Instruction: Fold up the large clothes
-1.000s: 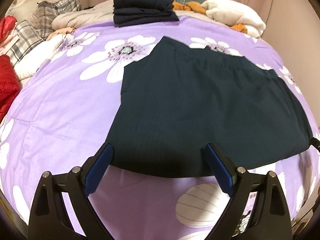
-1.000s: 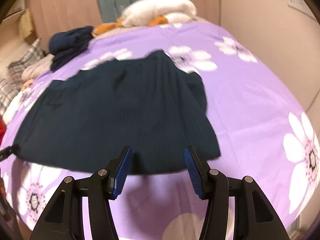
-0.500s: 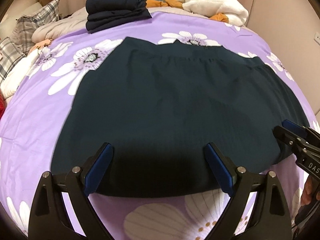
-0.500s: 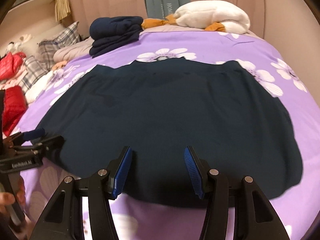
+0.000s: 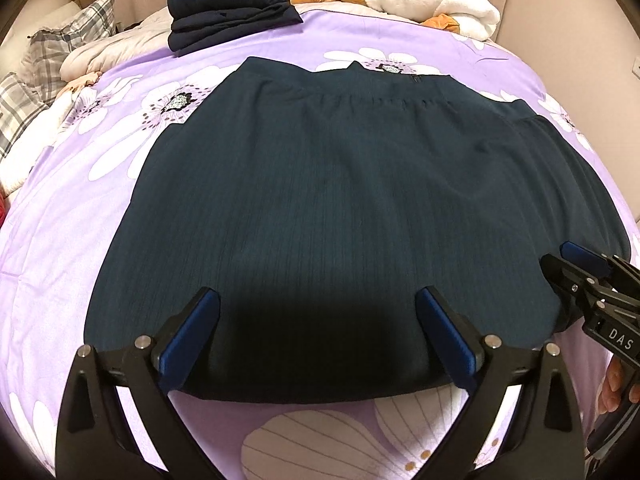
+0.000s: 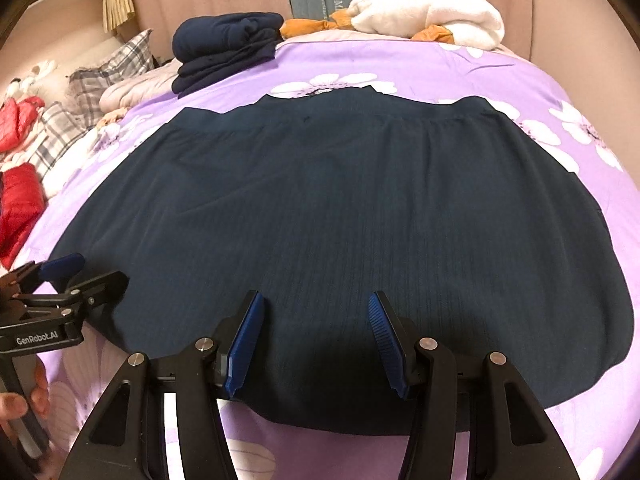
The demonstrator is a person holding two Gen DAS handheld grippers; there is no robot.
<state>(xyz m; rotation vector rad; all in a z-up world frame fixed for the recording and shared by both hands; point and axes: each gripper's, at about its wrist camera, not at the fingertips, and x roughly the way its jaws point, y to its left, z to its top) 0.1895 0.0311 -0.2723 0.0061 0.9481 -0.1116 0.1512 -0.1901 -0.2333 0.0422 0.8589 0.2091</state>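
A dark navy ribbed skirt (image 5: 340, 208) lies spread flat on the purple flowered bed sheet (image 5: 60, 248), waistband at the far side, hem nearest me. It also shows in the right wrist view (image 6: 340, 220). My left gripper (image 5: 318, 320) is open and empty, hovering over the hem's left part. My right gripper (image 6: 316, 328) is open and empty over the hem's right part. Each gripper shows in the other's view: the right one (image 5: 576, 268) at the skirt's right edge, the left one (image 6: 68, 276) at its left edge.
A stack of folded navy clothes (image 5: 228, 4) sits at the far edge of the bed. A white bundle with orange cloth (image 5: 432, 0) lies at the far right. Plaid pillows (image 6: 80, 108) and red clothing (image 6: 18, 208) lie along the left side.
Both grippers have swung inward to face the skirt's hem head on and moved closer to each other. Both stay open. The skirt has not moved.
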